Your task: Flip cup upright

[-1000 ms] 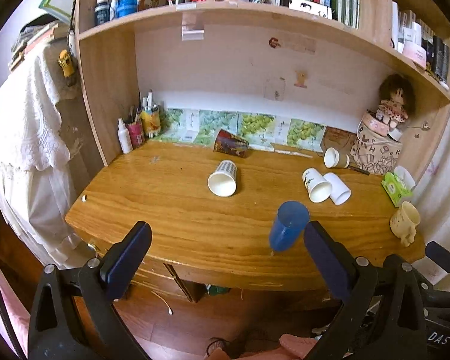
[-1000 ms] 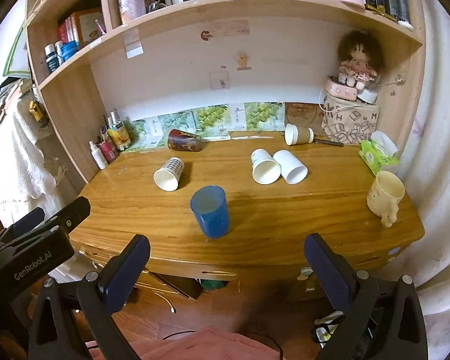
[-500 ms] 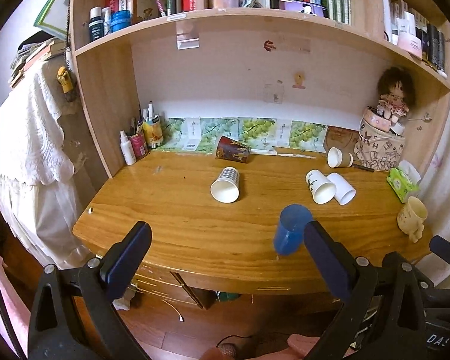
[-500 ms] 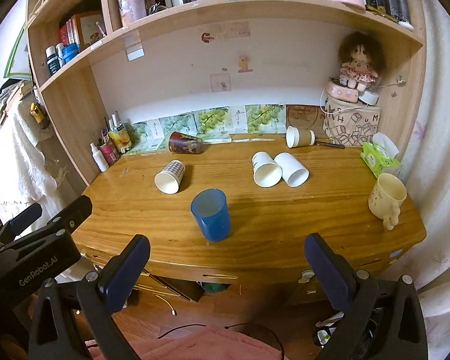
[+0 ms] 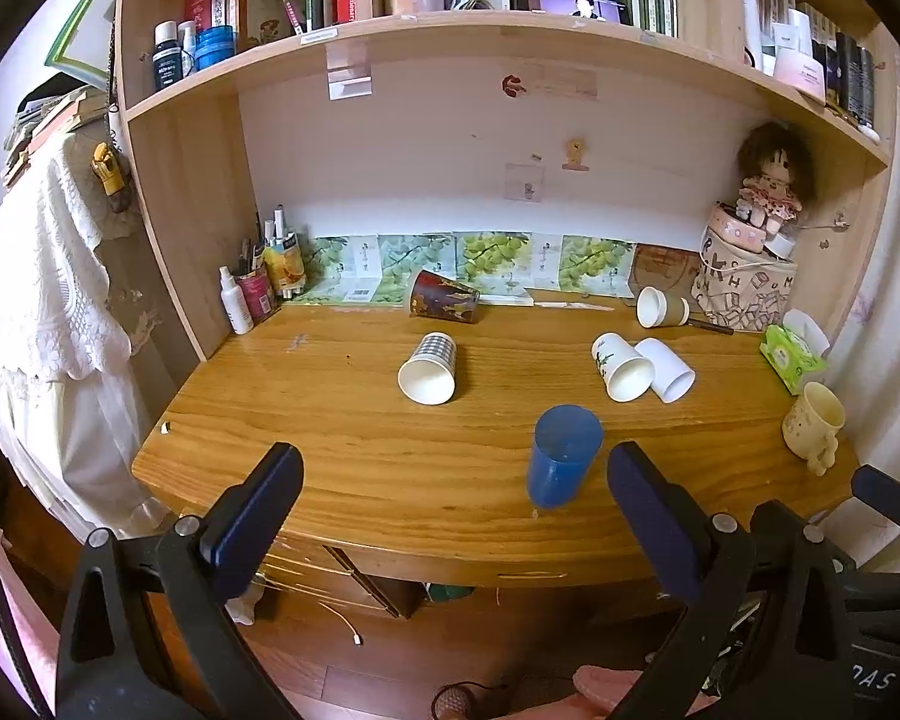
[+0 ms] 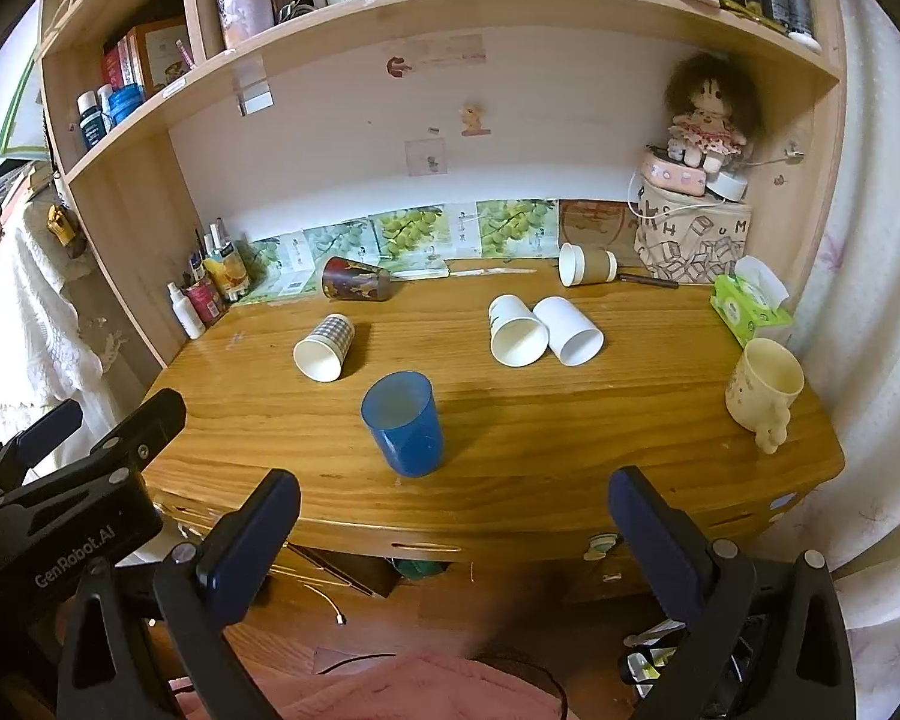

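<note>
A blue plastic cup (image 5: 564, 455) (image 6: 404, 422) stands upright near the front edge of the wooden desk (image 5: 330, 420) (image 6: 570, 420). Several paper cups lie on their sides behind it: a checked one (image 5: 429, 359) (image 6: 326, 346), a dark patterned one (image 5: 444, 297) (image 6: 354, 287), two white ones together (image 5: 621, 358) (image 6: 519, 330) and a brown-sleeved one (image 5: 663, 306) (image 6: 588, 264). My left gripper (image 5: 450, 516) is open and empty, held back in front of the desk. My right gripper (image 6: 453, 522) is open and empty too, also short of the desk edge.
A cream mug (image 5: 813, 423) (image 6: 763, 387) stands upright at the desk's right end beside a green tissue pack (image 6: 747, 303). Bottles and pens (image 5: 258, 288) crowd the back left corner. A doll on a box (image 6: 699, 192) sits back right. Bookshelves hang above.
Both grippers have pulled back and risen a little from the desk. The cups have not moved. Both grippers stay open.
</note>
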Demonstrator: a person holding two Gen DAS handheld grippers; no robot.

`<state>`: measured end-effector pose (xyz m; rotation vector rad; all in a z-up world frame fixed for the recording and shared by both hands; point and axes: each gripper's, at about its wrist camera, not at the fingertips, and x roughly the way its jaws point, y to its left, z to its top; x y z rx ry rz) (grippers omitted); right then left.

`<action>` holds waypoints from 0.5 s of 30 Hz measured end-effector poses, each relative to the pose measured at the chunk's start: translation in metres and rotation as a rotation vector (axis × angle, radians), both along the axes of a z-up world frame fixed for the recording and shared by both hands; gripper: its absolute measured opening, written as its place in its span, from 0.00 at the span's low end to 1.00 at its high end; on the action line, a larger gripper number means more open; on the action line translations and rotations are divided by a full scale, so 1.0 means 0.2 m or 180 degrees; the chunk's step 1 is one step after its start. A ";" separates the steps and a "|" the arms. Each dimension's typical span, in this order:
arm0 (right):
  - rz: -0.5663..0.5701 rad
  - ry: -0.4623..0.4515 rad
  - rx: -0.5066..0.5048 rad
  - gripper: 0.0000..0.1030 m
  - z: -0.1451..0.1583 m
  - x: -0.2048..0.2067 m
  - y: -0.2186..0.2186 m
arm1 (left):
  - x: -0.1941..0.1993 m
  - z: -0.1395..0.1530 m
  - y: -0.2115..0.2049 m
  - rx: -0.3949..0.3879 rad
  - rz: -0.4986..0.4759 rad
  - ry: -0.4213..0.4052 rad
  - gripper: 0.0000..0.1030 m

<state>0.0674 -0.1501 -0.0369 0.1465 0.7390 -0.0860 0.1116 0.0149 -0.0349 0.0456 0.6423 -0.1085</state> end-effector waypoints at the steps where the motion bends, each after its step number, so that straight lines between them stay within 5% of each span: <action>1: -0.0003 0.0002 -0.0001 1.00 0.00 0.00 0.00 | 0.00 0.00 -0.01 0.0001 -0.0005 0.0003 0.99; 15: -0.0087 0.0053 -0.0021 1.00 0.00 -0.01 -0.08 | 0.01 0.00 -0.08 -0.0018 -0.0101 0.0030 0.99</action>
